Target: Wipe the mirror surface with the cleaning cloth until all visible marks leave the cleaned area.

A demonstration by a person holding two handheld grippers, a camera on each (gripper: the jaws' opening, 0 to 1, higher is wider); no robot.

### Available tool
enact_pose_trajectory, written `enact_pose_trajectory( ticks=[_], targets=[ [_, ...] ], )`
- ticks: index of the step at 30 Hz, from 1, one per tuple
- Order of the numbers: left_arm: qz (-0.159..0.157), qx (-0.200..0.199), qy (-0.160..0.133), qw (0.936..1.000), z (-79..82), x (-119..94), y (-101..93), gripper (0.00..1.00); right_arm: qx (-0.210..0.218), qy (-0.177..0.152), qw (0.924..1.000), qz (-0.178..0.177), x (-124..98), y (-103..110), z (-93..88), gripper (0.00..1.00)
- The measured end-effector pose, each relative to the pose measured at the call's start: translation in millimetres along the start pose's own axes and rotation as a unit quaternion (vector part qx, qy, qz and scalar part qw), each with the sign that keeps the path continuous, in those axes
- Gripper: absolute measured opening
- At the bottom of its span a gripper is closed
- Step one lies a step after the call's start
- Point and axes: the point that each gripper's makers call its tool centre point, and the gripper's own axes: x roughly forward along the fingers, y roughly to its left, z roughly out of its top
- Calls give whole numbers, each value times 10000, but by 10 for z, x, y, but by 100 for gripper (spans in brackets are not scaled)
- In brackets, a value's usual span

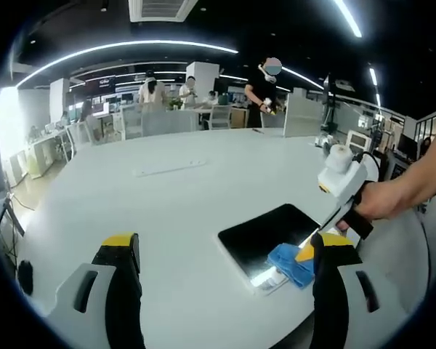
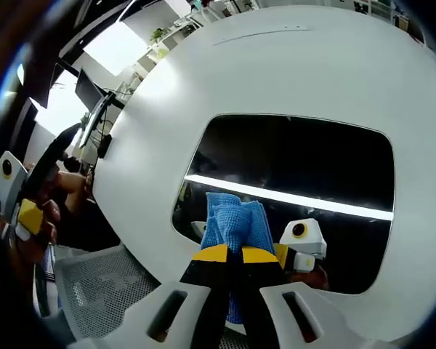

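Right now our right gripper [image 2: 229, 253] clamps the blue cloth [image 2: 231, 218] on the mirror [image 2: 298, 156]; left gripper [image 1: 221, 251] gapes empty. Unbraced mirror may slide.

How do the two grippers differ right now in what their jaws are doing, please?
The left gripper has its jaws spread wide and holds nothing; the right gripper has its jaws shut on the blue cloth. The left gripper hangs over the bare white table; the right gripper presses its cloth onto the dark mirror. Both have yellow-tipped black jaws.
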Motion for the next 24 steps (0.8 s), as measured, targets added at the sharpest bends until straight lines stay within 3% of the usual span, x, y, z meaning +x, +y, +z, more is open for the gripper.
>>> enact_pose_trajectory(
  ticks=[13,24],
  targets=[
    [-65,0,94,9999,-98,3,47,99,108,29,9998,-188,-135,-264,-24,0],
    [-104,-31,70,9999,-131,55,48,99,233,54,9996,-175,-100,-252,53,0]
  ],
)
